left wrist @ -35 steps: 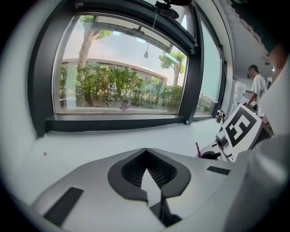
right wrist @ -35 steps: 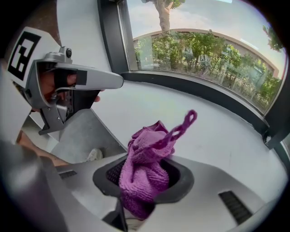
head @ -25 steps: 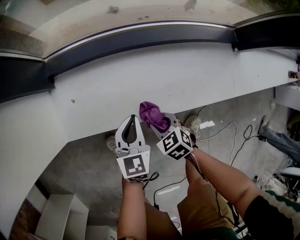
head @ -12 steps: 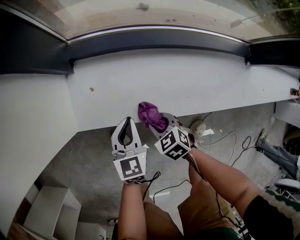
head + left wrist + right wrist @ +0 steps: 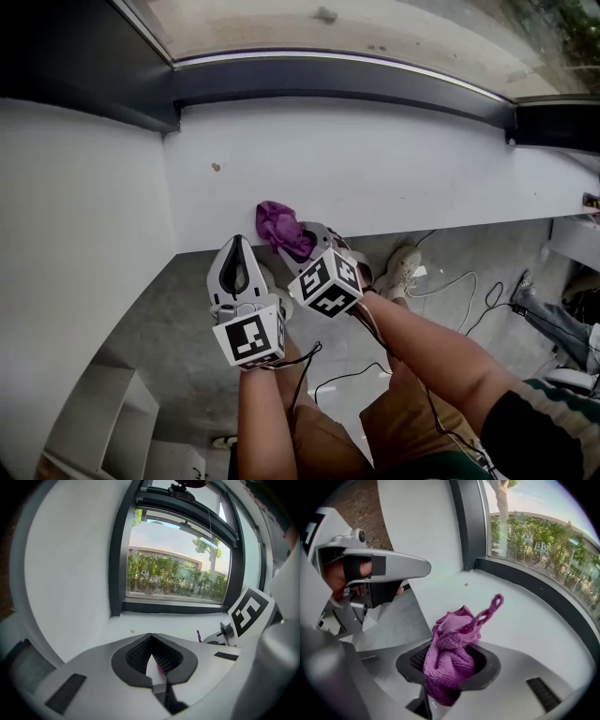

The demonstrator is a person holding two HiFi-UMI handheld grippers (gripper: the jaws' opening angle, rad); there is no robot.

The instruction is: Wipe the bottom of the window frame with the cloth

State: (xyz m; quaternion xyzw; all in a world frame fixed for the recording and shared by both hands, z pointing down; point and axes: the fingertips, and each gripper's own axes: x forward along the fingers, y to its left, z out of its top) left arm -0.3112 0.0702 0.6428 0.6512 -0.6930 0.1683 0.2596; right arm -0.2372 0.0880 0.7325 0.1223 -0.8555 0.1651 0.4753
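Observation:
A crumpled purple cloth (image 5: 279, 228) (image 5: 452, 658) sticks out of my right gripper (image 5: 298, 242) (image 5: 454, 670), which is shut on it at the front edge of the white sill (image 5: 403, 169). One loop of the cloth stands up in the air. The dark bottom of the window frame (image 5: 356, 80) (image 5: 534, 592) (image 5: 173, 607) runs along the far side of the sill, well beyond the cloth. Just left of it, my left gripper (image 5: 236, 246) (image 5: 151, 639) is shut and holds nothing. It hangs over the floor at the sill's edge.
A white wall (image 5: 75, 234) closes the sill on the left. A small brown speck (image 5: 216, 168) lies on the sill near that corner. Below are a grey floor with cables (image 5: 455, 281), a shoe (image 5: 405, 265) and white steps (image 5: 103, 422).
Both grippers and the cloth have moved left along the sill's front edge, closer to the speck and the left wall. Both grips are unchanged.

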